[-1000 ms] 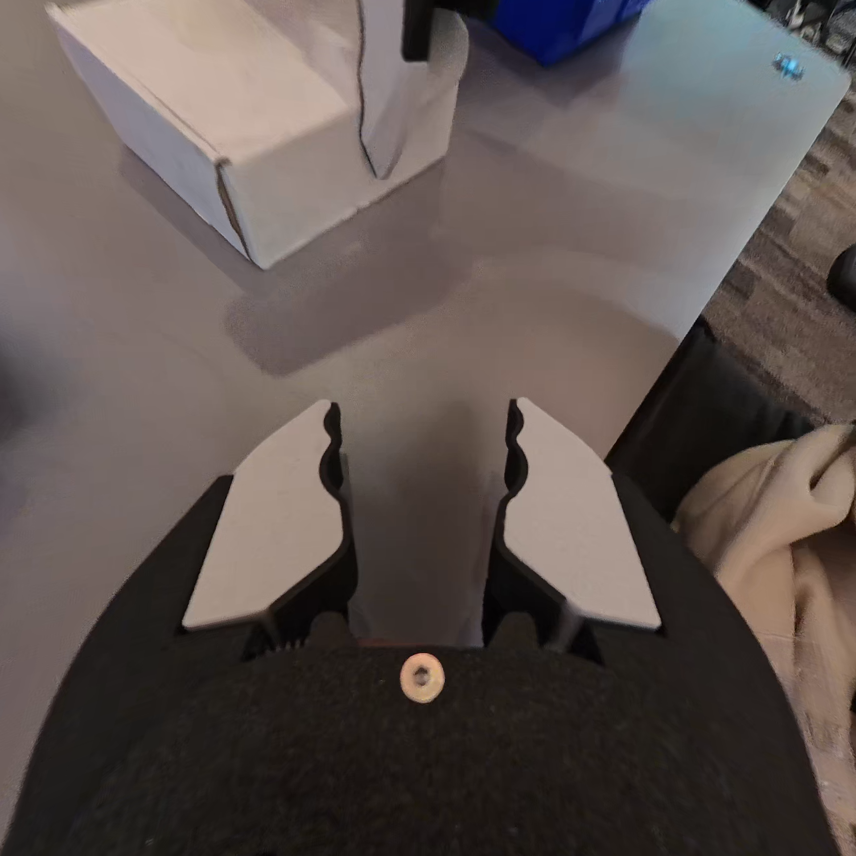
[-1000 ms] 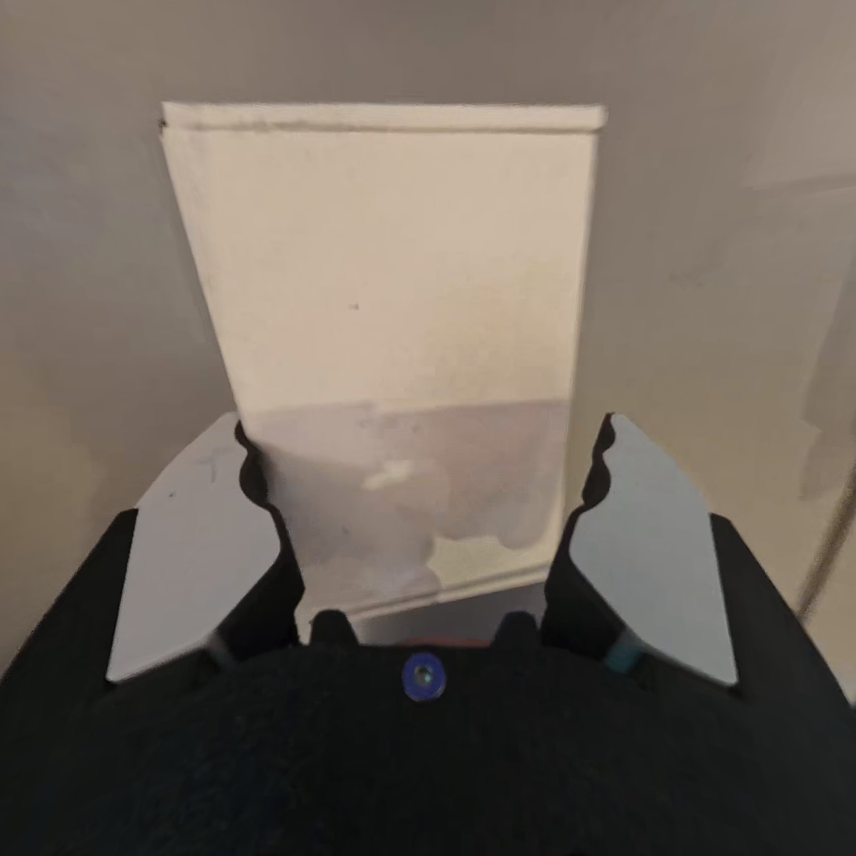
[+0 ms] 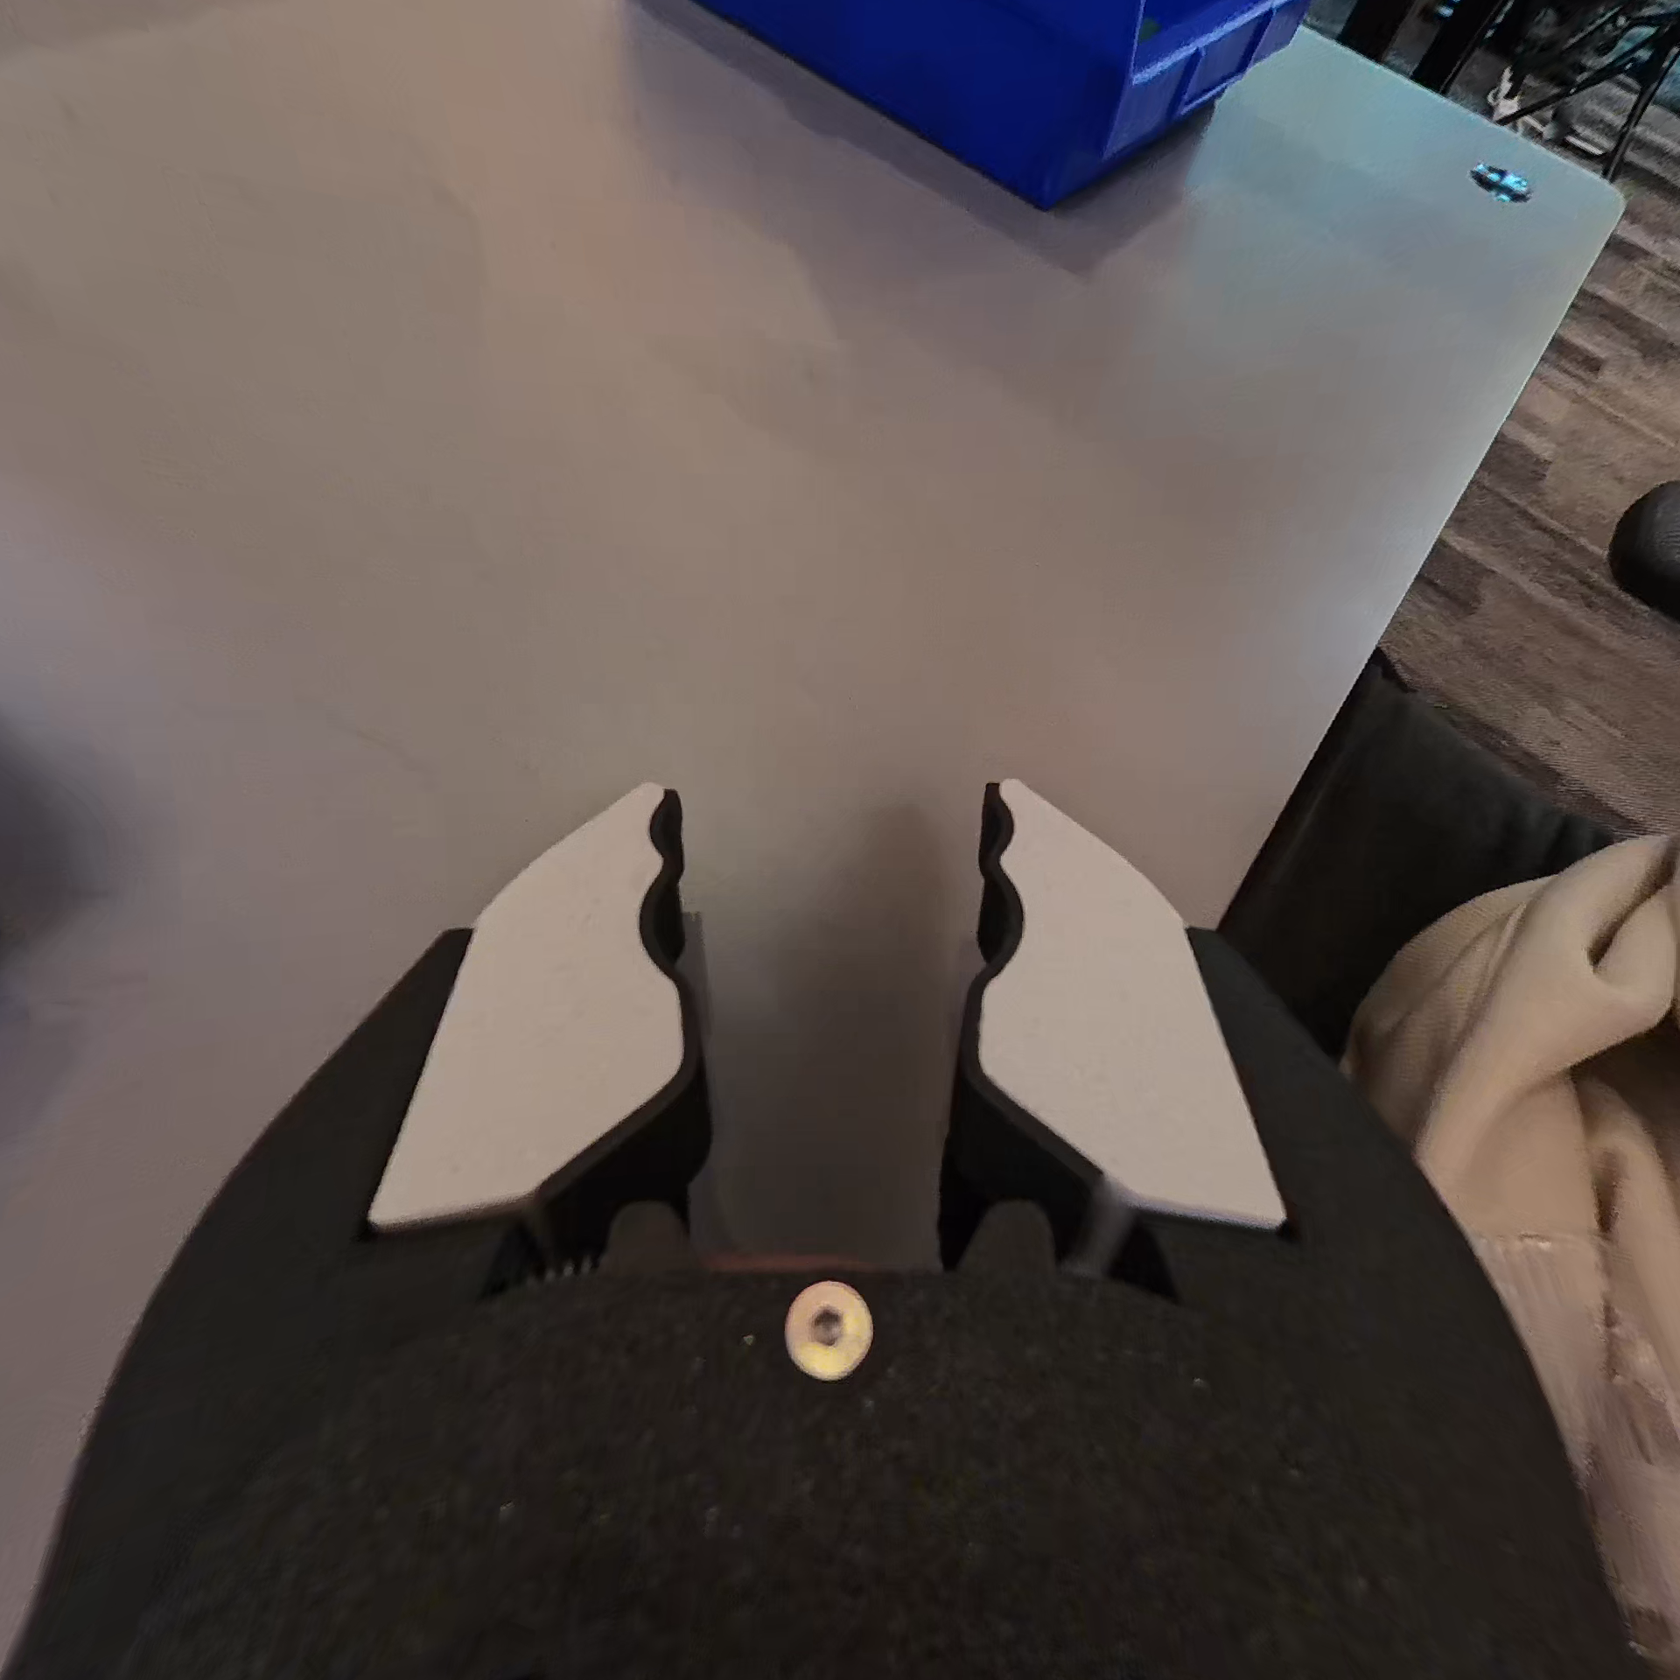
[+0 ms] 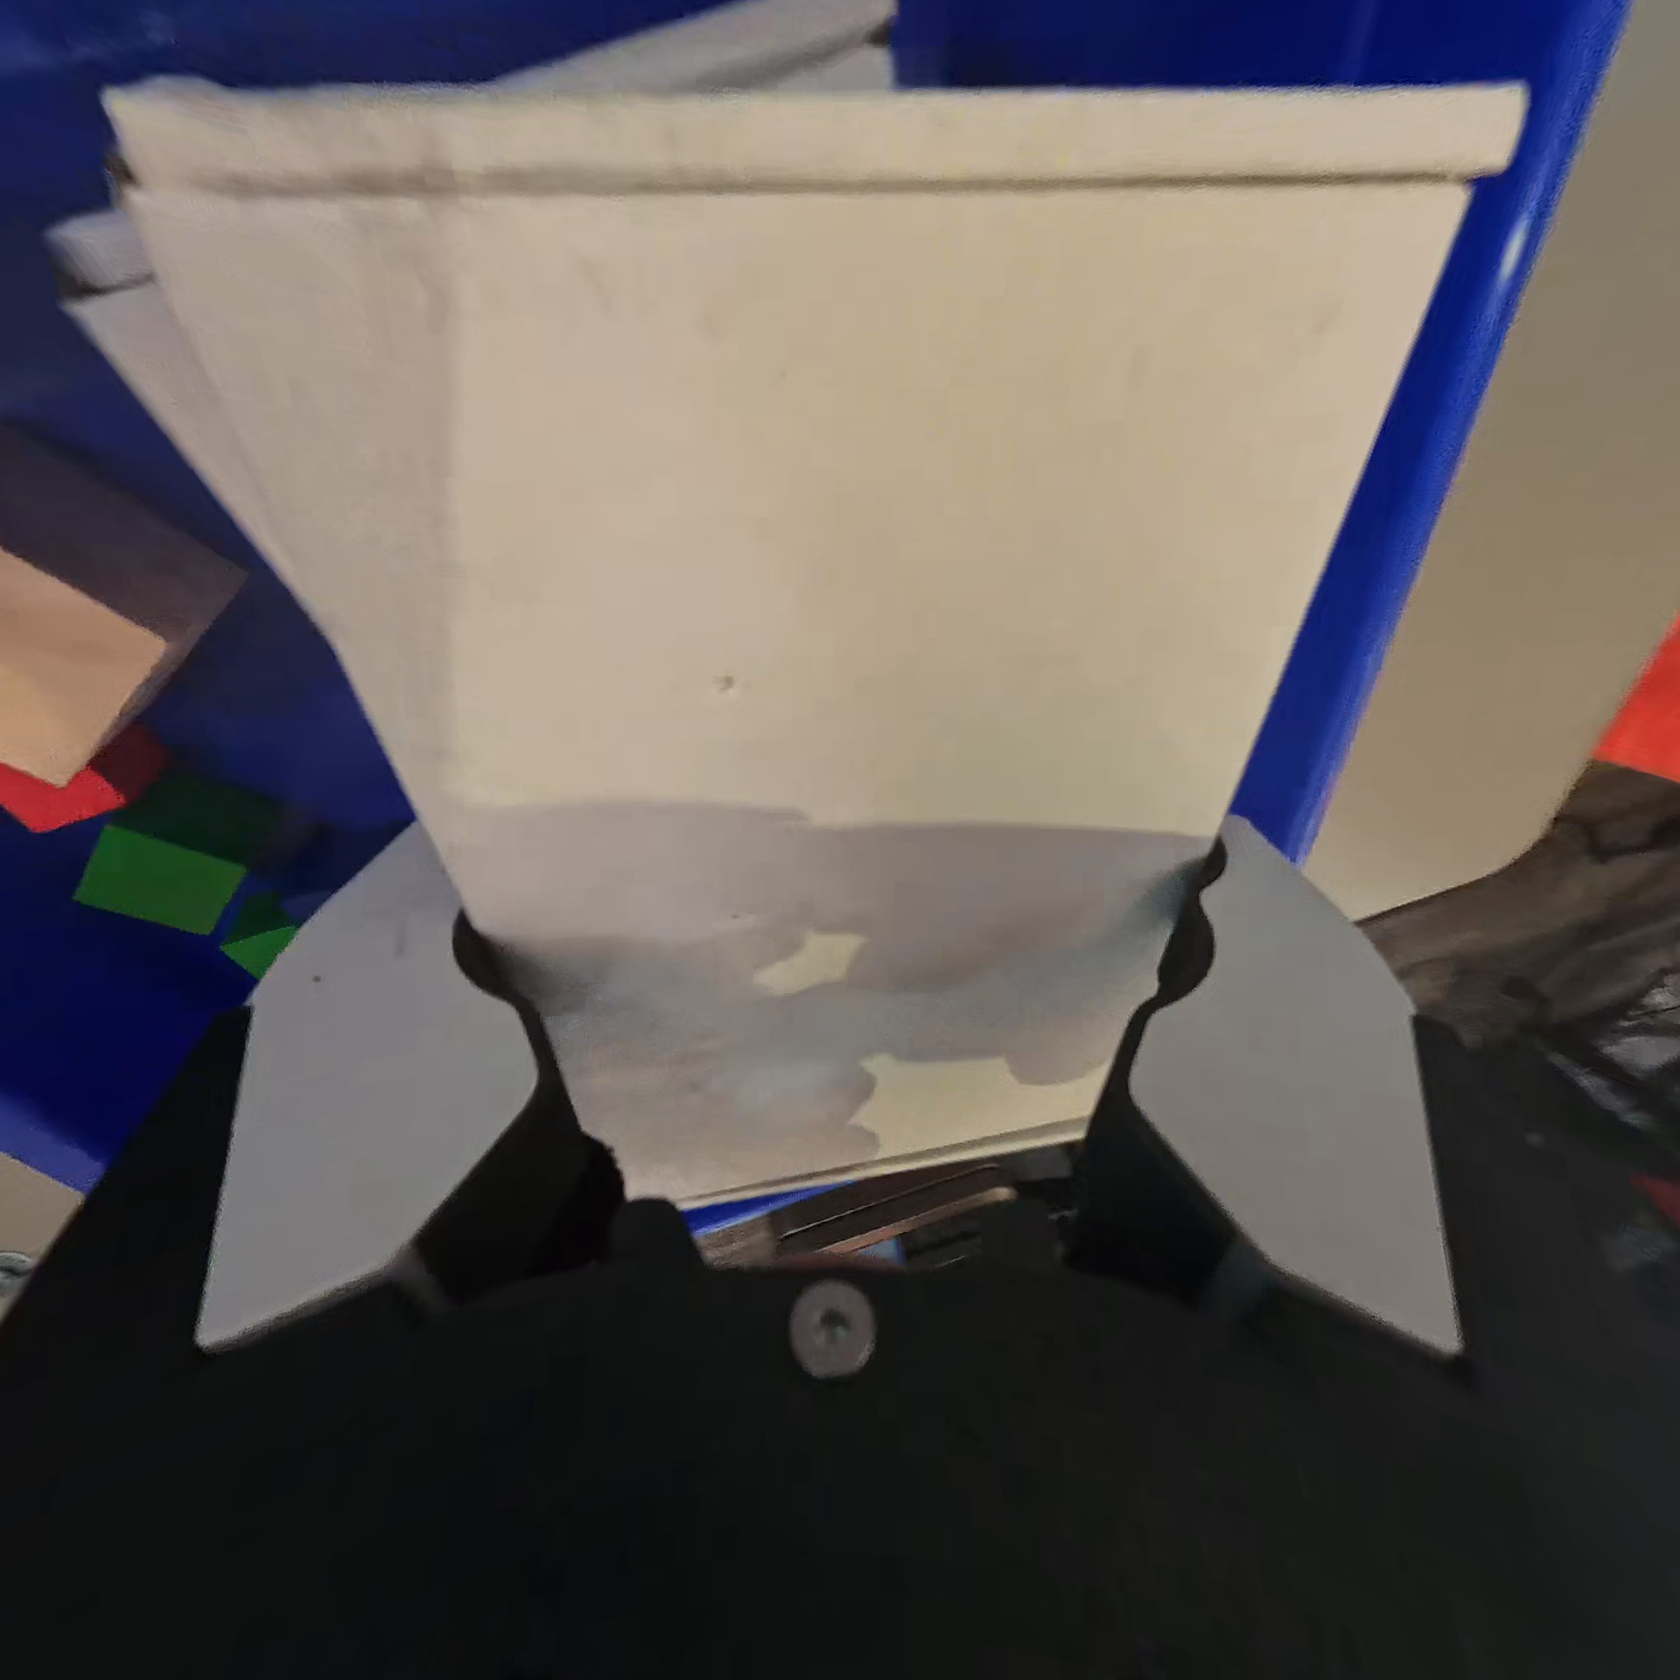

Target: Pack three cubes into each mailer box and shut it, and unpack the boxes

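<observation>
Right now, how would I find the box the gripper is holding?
Find the big blue bin. In front of it, the right gripper grips a closed white mailer box by its two sides. Unlike the small red cube and green cube lying in the bin, it is plain white, much bigger and held up.

The left gripper (image 3: 832, 823) hangs with its two pale fingers (image 3: 555, 1027) parted and nothing between them, pointing forward and downward. The right gripper (image 4: 832, 895) has its fingers (image 4: 382, 1082) spread wide, each inner edge pressed against a side of a white mailer box (image 4: 818, 545).
</observation>
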